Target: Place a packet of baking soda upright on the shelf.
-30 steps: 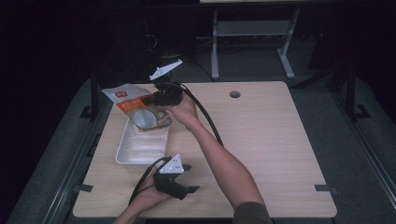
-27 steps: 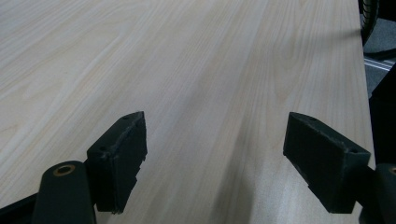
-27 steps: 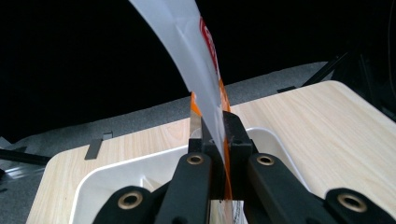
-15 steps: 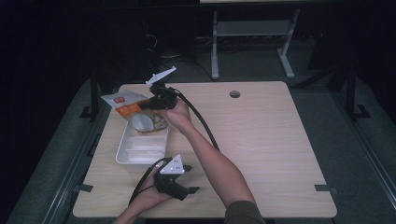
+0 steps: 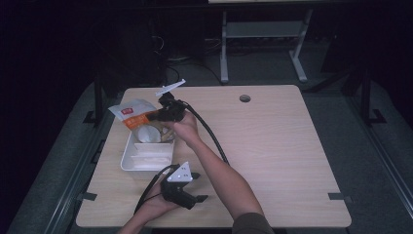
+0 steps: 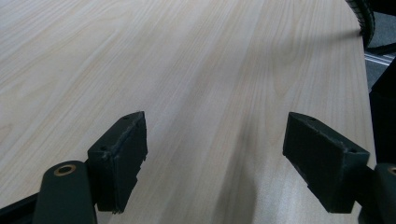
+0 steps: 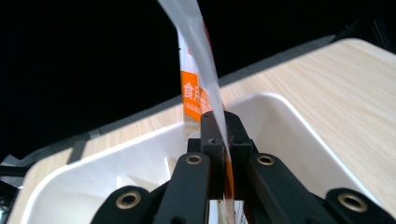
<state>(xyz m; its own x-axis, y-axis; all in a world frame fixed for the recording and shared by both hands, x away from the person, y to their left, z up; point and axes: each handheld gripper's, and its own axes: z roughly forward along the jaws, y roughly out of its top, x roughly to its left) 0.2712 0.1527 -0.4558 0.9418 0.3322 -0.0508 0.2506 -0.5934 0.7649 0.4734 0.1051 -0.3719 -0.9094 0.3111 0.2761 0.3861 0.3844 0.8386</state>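
Observation:
An orange and white plastic bag (image 5: 131, 115) hangs over the far end of the white tray (image 5: 127, 157) at the table's left. My right gripper (image 5: 157, 117) is shut on the bag's edge; in the right gripper view the jaws pinch the thin film of the bag (image 7: 198, 70) above the tray (image 7: 289, 126). A round pale thing (image 5: 145, 134) sits in the tray's far part under the bag. Near the front edge of the table, my left gripper (image 5: 195, 199) rests in the person's hand with its jaws wide open over bare wood (image 6: 215, 140).
The wooden table (image 5: 272, 146) has a round cable hole (image 5: 245, 98) at the back. A black cable (image 5: 209, 131) trails from the right gripper along the forearm. A metal desk frame (image 5: 263, 44) stands behind on the dark floor.
The right gripper has sunk with the bag toward the tray's far end, and the bag now lies lower over the tray. The left gripper has stayed in place.

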